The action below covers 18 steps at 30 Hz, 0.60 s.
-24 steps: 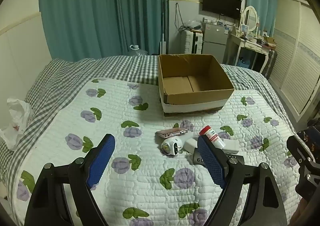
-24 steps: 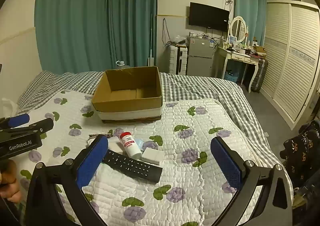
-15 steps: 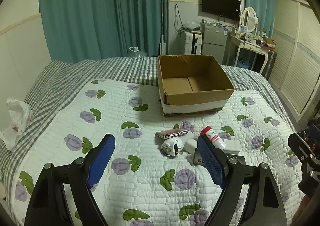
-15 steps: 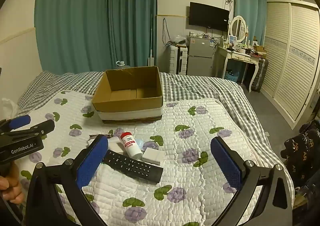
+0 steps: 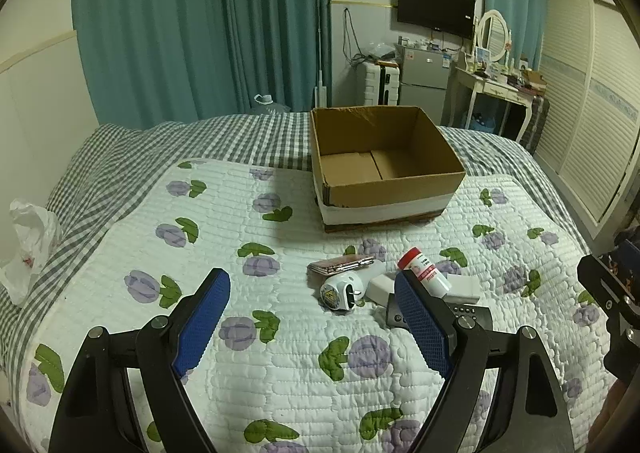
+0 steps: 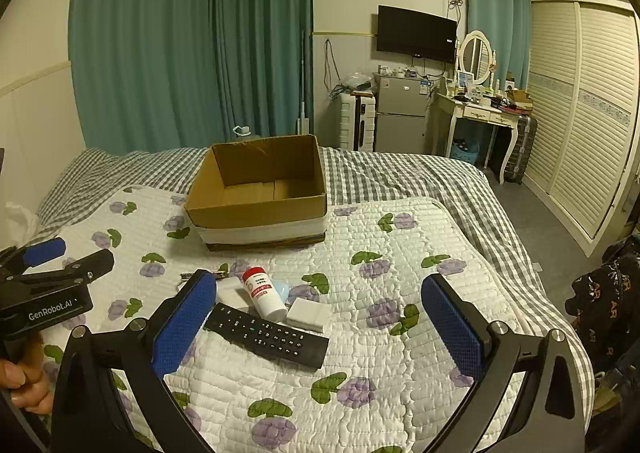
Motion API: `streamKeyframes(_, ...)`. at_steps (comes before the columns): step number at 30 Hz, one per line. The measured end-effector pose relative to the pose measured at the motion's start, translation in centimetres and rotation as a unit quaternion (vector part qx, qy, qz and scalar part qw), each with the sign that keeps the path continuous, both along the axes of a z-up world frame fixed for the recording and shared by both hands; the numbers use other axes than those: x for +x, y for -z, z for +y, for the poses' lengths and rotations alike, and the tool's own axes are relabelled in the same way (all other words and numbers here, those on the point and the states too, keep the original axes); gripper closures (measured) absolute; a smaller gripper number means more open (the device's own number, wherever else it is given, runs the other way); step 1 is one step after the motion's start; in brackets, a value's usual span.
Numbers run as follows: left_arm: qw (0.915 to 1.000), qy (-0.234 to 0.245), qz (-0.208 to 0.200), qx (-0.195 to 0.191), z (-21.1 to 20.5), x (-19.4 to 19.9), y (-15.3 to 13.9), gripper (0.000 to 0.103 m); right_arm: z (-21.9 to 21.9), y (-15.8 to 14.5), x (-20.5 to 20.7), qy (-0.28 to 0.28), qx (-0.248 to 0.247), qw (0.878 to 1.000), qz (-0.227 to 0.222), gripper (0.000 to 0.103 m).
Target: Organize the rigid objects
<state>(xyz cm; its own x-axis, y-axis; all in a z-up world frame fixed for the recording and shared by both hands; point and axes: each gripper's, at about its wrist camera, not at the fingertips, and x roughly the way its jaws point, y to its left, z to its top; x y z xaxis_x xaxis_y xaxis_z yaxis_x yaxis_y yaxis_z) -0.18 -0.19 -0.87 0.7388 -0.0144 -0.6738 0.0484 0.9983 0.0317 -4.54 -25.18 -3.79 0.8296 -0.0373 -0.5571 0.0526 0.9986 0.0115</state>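
Observation:
An empty open cardboard box (image 5: 384, 189) (image 6: 260, 209) stands on the flowered quilt. In front of it lies a small pile: a white bottle with a red cap (image 5: 424, 269) (image 6: 262, 293), a black remote (image 6: 266, 335) (image 5: 438, 315), a white round charger plug (image 5: 340, 291), a pink wallet (image 5: 340, 265), a white block (image 6: 306, 315). My left gripper (image 5: 312, 317) is open and empty, above the quilt just short of the pile. My right gripper (image 6: 320, 323) is open and empty, hovering near the remote.
A white plastic bag (image 5: 28, 245) lies at the bed's left edge. The other gripper shows at the left edge of the right wrist view (image 6: 44, 285). Behind the bed are teal curtains, a fridge (image 6: 400, 125), a dressing table and a wardrobe.
Both grippers have drifted slightly forward toward the pile; both stay open. Nothing on the bed has moved.

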Motion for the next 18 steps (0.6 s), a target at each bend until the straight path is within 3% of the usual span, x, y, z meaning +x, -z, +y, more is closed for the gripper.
streamKeyframes(18,0.9998,-0.011,-0.015,-0.003,0.28,-0.12,0.42,0.016,0.35,0.54,0.51,-0.004,0.004,1.000,0.008,0.000)
